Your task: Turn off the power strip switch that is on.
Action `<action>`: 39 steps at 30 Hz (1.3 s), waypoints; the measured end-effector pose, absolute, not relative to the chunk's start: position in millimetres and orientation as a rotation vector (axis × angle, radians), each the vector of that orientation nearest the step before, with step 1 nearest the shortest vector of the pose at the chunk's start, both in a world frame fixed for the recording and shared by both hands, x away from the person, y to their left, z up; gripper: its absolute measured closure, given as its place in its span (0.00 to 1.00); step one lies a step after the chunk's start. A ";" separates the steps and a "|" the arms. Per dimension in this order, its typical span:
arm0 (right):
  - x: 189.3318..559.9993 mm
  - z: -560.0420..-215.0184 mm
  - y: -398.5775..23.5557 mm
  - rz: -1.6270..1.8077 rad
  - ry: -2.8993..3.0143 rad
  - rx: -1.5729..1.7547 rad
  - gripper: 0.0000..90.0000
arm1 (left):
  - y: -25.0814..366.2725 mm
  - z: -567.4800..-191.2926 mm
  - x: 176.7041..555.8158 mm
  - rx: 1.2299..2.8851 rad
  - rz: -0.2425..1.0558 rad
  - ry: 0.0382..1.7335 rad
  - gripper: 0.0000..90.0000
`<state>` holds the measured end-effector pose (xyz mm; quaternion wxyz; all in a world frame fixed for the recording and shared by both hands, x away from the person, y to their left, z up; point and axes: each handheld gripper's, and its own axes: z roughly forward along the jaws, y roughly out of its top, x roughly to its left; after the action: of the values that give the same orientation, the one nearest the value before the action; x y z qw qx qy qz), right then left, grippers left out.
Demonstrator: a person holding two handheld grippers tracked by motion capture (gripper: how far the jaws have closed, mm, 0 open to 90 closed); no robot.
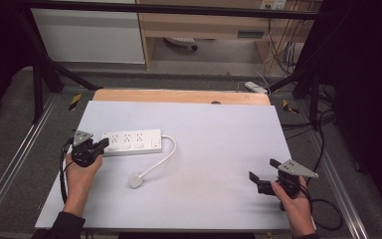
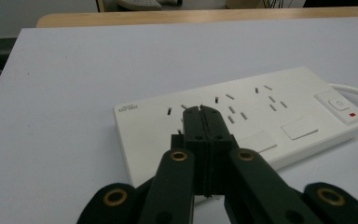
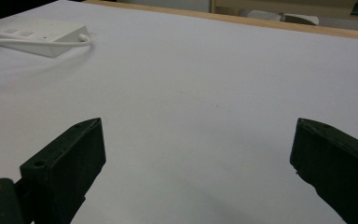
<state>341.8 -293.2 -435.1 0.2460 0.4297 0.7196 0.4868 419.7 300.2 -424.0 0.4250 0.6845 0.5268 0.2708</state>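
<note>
While your left gripper rests pressed together on the power strip, your right gripper sits spread at four o'clock of its plug.

Under the closed tips of the left gripper lies a power strip of smooth, slightly glossy white plastic. Both grippers are matt black plastic with brass-coloured rivets. The table below them has a matt, pale, paper-like cover with a wooden far edge.

Power strip on table left, plug before it, right tongs far right
</note>
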 end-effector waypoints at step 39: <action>342.1 -435.9 -292.5 1.326 1.972 1.170 0.05 | 297.8 -441.0 426.0 1.762 0.620 1.350 1.00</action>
<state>342.1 -292.5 -435.9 0.2438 0.4284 0.7220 0.4855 426.0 297.8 -441.0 0.4063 0.6985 0.5353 0.2459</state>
